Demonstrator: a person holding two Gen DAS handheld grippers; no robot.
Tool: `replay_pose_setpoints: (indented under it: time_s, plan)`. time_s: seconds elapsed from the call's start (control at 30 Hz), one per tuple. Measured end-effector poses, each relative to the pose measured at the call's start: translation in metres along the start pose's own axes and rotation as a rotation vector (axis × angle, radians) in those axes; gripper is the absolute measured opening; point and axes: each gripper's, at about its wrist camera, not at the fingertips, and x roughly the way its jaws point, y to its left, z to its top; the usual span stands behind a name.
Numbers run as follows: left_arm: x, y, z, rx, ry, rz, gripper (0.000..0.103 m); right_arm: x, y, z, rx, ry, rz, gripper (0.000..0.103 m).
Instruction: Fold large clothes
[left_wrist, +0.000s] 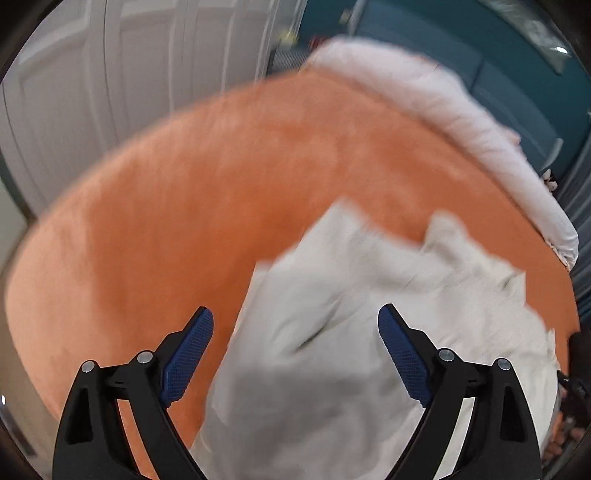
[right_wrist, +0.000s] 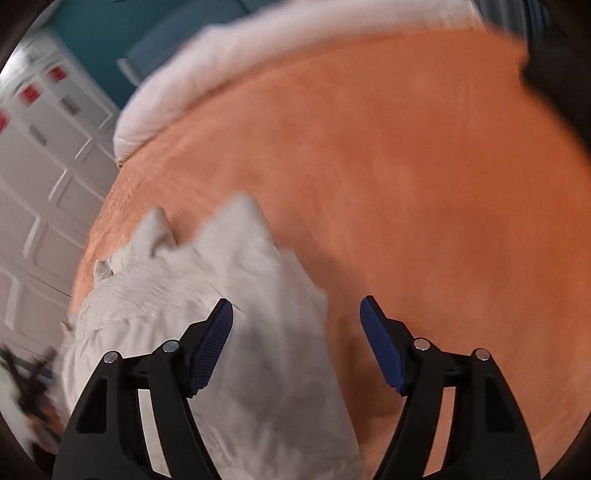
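A crumpled off-white garment (left_wrist: 369, 295) lies in a loose heap on an orange bed cover (left_wrist: 184, 184). My left gripper (left_wrist: 295, 321) is open and empty, held above the garment's near left part. In the right wrist view the same garment (right_wrist: 229, 295) lies at the lower left on the orange cover (right_wrist: 424, 166). My right gripper (right_wrist: 296, 314) is open and empty, above the garment's right edge. Both views are motion-blurred.
A white pillow (left_wrist: 443, 110) lies along the far edge of the bed, also in the right wrist view (right_wrist: 192, 74). White panelled wardrobe doors (left_wrist: 110, 74) stand beyond the bed, next to a teal wall (left_wrist: 480, 37). A dark object (right_wrist: 561, 74) is at the upper right.
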Motion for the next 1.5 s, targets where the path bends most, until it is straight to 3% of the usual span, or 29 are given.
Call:
replay_pose_setpoints:
  time_s: [0.1,0.17,0.2,0.23,0.3,0.4,0.47,0.57,0.67,0.77,0.9,1.0,1.13,1.27,1.3,1.37,1.43,1.5]
  plan:
    - [0.022,0.015,-0.019,-0.073,0.077,-0.081,0.088,0.018,-0.006,-0.010,0.090,0.044,0.118,0.068]
    - [0.026,0.016,-0.024,-0.100,0.065,-0.108,0.088,0.022,0.001,-0.014,0.096,0.033,0.130,0.057]
    - [0.030,0.014,-0.022,-0.094,0.060,-0.121,0.075,0.022,0.005,-0.015,0.092,0.020,0.123,0.035]
    - [0.032,0.011,-0.020,-0.082,0.055,-0.125,0.069,0.018,0.007,-0.017,0.098,0.000,0.126,0.020]
    - [0.032,-0.006,-0.011,-0.022,0.043,-0.115,0.043,0.002,0.010,-0.018,0.125,-0.071,0.158,0.015]
    - [0.021,-0.036,0.004,0.094,-0.008,-0.107,0.025,-0.034,0.020,-0.025,0.099,-0.180,0.180,0.013]
    - [0.014,-0.061,0.017,0.161,-0.041,-0.129,0.022,-0.056,0.016,-0.035,0.101,-0.239,0.192,0.013]
    - [0.018,-0.099,0.021,0.260,-0.045,-0.110,0.023,-0.069,0.000,-0.043,0.099,-0.277,0.112,0.014]
    - [0.036,-0.128,0.014,0.345,-0.023,0.043,0.029,-0.030,-0.025,-0.043,0.130,-0.142,-0.043,0.025]
    - [0.024,-0.140,0.005,0.363,-0.041,0.171,0.036,-0.031,-0.019,-0.037,0.136,-0.135,-0.076,0.029]
    - [-0.009,-0.136,0.001,0.323,-0.045,0.190,0.037,-0.060,0.024,-0.038,-0.014,-0.202,-0.245,0.036]
    - [-0.026,-0.138,-0.004,0.335,-0.059,0.195,0.037,-0.084,0.040,-0.041,-0.111,-0.282,-0.317,0.060]
    - [-0.036,-0.139,-0.006,0.346,-0.052,0.185,0.037,-0.085,0.030,-0.046,-0.110,-0.249,-0.308,0.060]
    - [-0.042,-0.131,-0.010,0.346,-0.057,0.186,0.051,-0.102,-0.001,-0.073,-0.026,-0.202,-0.229,0.060]
    - [-0.045,-0.124,-0.013,0.338,-0.061,0.188,0.060,-0.110,-0.008,-0.085,-0.009,-0.183,-0.198,0.060]
    - [-0.050,-0.107,-0.017,0.310,-0.081,0.199,0.070,-0.113,-0.013,-0.098,0.012,-0.137,-0.154,0.062]
    - [-0.050,-0.080,-0.023,0.281,-0.075,0.181,0.073,-0.117,-0.017,-0.117,0.016,-0.088,-0.128,0.067]
    - [-0.038,-0.046,-0.031,0.231,-0.008,0.134,0.074,-0.122,-0.021,-0.137,0.009,-0.059,-0.136,0.071]
